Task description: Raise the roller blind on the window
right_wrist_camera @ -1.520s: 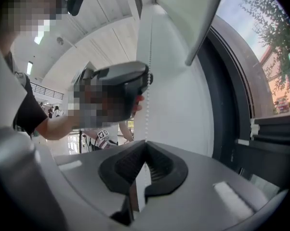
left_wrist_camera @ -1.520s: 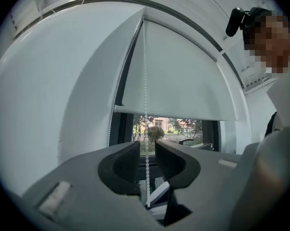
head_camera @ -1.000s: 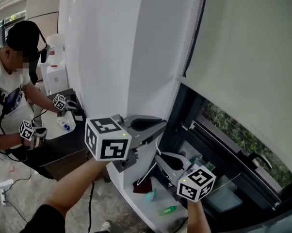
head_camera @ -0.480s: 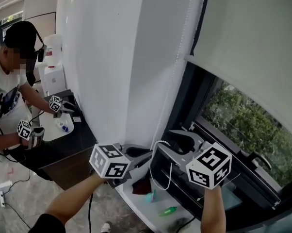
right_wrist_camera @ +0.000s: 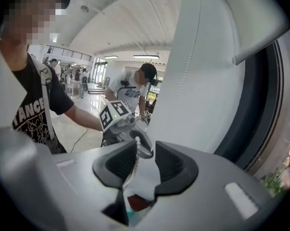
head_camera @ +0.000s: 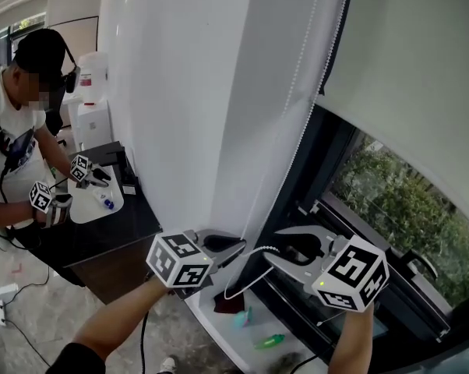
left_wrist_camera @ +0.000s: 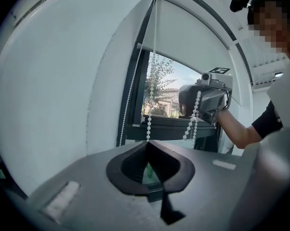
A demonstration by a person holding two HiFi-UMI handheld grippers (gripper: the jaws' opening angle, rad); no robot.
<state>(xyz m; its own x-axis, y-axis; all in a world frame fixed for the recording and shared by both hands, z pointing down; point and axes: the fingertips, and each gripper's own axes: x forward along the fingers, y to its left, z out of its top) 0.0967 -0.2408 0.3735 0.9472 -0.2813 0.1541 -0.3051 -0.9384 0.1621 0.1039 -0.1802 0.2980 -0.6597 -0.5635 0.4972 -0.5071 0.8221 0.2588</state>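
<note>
The white roller blind (head_camera: 406,84) hangs over the upper part of the window (head_camera: 390,201); its lower edge shows in the left gripper view (left_wrist_camera: 183,61). Its white bead chain (head_camera: 297,131) runs down the pillar's edge and loops low between my grippers. My left gripper (head_camera: 241,245) is shut on one strand, which enters the jaw tips (left_wrist_camera: 148,129). Level with it, to its right, is my right gripper (head_camera: 272,249). Its jaws have just been closing but still stand apart, the other strand (right_wrist_camera: 136,148) lying loose between them.
A broad white pillar (head_camera: 195,92) stands left of the window. The dark window frame has a handle (head_camera: 421,265). Below lie a green bottle (head_camera: 269,339) and a red thing (head_camera: 227,304). Another person (head_camera: 16,131) with grippers works at a dark table (head_camera: 102,232) on the left.
My left gripper has come down with the chain. My right gripper has let go, opened and risen level with it. The blind's lower edge sits higher and more window shows.
</note>
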